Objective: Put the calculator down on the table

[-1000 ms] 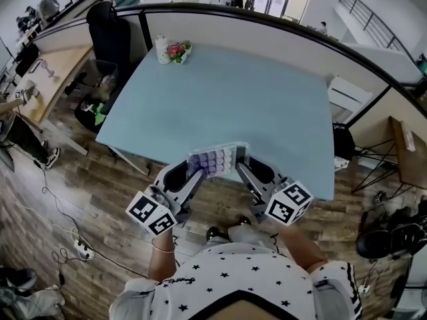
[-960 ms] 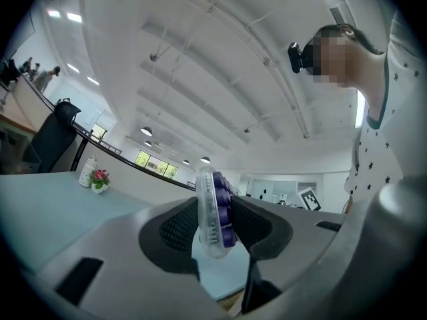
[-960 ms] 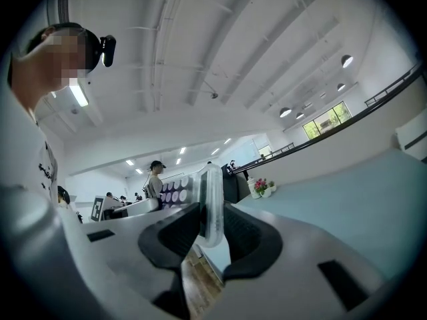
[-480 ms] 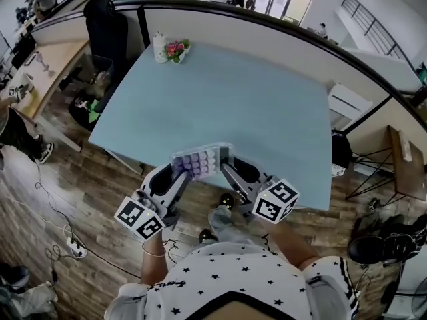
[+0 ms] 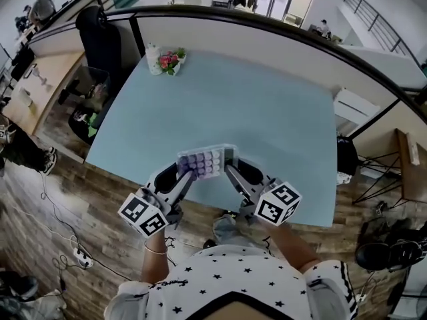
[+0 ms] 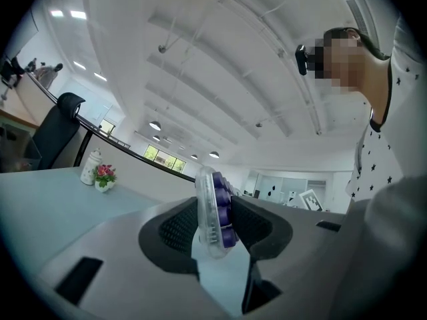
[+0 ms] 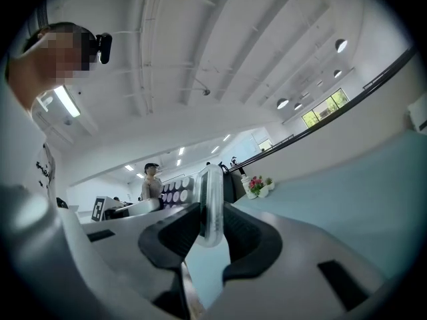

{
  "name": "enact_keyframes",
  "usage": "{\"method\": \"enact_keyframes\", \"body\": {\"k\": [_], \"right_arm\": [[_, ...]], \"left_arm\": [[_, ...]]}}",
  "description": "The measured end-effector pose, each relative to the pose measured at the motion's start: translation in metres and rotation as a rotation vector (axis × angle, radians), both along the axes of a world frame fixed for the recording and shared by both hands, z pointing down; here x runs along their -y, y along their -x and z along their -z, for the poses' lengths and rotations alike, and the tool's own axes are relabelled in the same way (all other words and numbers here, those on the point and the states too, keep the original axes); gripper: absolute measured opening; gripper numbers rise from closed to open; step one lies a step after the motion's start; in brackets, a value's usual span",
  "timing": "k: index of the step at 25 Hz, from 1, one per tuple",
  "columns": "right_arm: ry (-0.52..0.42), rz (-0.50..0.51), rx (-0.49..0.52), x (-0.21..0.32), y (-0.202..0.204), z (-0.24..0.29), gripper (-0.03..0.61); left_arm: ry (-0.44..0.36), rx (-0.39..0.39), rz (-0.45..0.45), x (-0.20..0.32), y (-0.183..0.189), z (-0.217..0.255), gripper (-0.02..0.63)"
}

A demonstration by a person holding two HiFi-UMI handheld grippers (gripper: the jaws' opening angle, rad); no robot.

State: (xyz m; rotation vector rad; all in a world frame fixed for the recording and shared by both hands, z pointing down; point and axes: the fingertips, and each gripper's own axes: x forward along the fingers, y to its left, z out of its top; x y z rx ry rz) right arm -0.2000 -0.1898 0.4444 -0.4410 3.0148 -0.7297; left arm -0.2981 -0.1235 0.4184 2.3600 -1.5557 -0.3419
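calculator (image 5: 205, 161), clear-cased with rows of purple keys, sits in the lower middle of the head view, spanned between two grippers over the near edge of the pale blue table (image 5: 260, 105). the left gripper (image 5: 189, 173) has its pads clamped on the calculator's left end; in the left gripper view the case stands on edge between the black pads, keys facing the right-hand pad. the right gripper (image 5: 231, 171) pinches the opposite end, and the right gripper view shows the rounded clear edge pressed between both pads. both grippers point away from the person toward the top of the frame, their marker cubes low in the picture beside a star-print shirt (image 5: 227, 282). whether the calculator touches the tabletop cannot be told. at the table's far corner, upper left of the frame, stand a white bottle (image 5: 153, 51) and a small pot of pink flowers (image 5: 169, 61), just beside each other. a black chair (image 5: 100, 35) stands past that corner.
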Motion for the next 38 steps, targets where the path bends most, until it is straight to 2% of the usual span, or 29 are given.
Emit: {"method": "enact_keyframes", "body": {"k": [18,30,38], "right_arm": [[0.06,-0.159,-0.018,0.123,-0.052,-0.029,0.1],[0.134,-0.283,-0.045,0.144,-0.056,-0.054,0.1],[0.192,-0.327,-0.073,0.146,-0.043,-0.074,0.1]], "left_arm": [[0.065,-0.016,-0.152,0.143,-0.041,-0.03,0.164],[0.134,-0.018,-0.257,0.179,-0.041,-0.054,0.167],[0.189,-0.026,-0.285,0.189,-0.026,-0.074,0.17]]}}
